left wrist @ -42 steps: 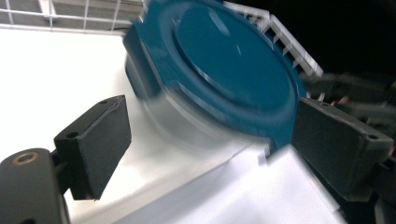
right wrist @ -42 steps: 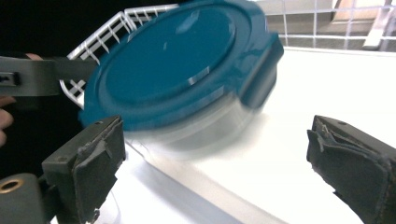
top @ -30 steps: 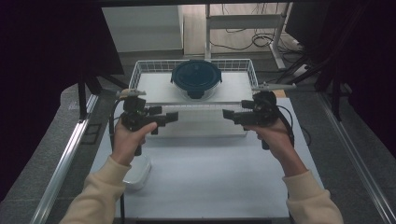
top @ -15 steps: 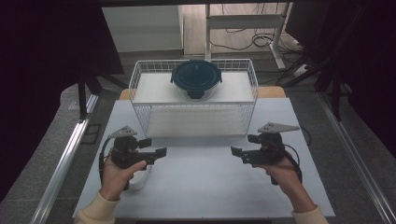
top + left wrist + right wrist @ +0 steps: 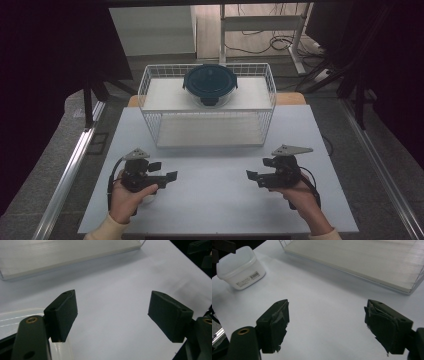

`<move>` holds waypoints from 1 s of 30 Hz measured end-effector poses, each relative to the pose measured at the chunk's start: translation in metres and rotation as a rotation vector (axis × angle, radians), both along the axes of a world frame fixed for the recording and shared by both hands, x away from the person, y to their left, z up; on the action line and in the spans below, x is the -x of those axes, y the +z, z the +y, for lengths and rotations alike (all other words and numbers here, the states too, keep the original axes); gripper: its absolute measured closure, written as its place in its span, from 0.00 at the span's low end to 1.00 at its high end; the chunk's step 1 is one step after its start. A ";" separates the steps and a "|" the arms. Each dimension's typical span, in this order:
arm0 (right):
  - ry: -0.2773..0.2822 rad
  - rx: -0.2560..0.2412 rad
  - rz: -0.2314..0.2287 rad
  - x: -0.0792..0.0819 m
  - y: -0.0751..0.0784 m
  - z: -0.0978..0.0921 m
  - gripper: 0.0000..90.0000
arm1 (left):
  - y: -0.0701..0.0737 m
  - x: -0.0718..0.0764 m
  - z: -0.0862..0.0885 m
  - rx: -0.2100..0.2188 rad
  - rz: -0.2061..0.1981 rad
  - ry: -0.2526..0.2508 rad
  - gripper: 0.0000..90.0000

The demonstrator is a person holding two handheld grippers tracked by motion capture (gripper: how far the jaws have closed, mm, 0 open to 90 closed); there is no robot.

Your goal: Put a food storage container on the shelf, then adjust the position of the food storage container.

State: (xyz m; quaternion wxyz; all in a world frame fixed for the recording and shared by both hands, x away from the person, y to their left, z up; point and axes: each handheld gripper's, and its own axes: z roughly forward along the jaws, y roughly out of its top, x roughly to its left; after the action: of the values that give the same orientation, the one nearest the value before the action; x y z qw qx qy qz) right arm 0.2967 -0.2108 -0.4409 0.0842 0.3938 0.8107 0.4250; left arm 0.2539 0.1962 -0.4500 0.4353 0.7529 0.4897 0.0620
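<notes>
Now both tools [image 5: 170, 176] [image 5: 251, 175] lower, nearer the person

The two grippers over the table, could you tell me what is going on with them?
A person holds the left gripper and right gripper low over the white table, both open and empty. A small white container sits by the left hand. A dark-lidded round container rests in the wire basket.

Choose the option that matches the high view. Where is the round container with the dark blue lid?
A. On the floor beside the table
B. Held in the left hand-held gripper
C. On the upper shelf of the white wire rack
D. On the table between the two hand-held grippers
C: the round container sits on the upper shelf of the wire rack, far from both open, empty hand-held grippers.
</notes>
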 end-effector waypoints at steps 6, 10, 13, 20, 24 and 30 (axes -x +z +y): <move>-0.009 -0.016 -0.002 0.001 0.003 -0.003 0.24 | 0.002 0.002 0.003 0.002 -0.006 0.004 0.26; -0.014 -0.018 -0.016 0.002 0.006 -0.005 0.24 | 0.005 0.002 0.005 0.006 -0.009 0.004 0.26; -0.022 -0.019 -0.010 0.002 0.006 -0.007 0.24 | 0.012 0.005 0.012 0.000 -0.026 0.005 0.26; -0.030 -0.021 -0.004 0.001 0.007 -0.008 0.24 | 0.032 0.011 0.054 0.013 -0.066 0.093 0.29; -0.033 -0.012 0.010 0.000 0.004 -0.008 0.24 | 0.030 0.011 0.072 0.018 -0.050 0.131 0.30; -0.043 -0.001 0.027 -0.001 0.001 -0.010 0.24 | 0.017 0.009 0.087 -0.009 -0.011 0.163 0.36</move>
State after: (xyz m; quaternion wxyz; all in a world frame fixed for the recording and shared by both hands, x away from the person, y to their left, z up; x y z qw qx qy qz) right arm 0.2974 -0.2205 -0.4403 0.0821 0.4167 0.8030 0.4182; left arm 0.2450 0.2837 -0.4330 0.4279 0.7120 0.5469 0.1037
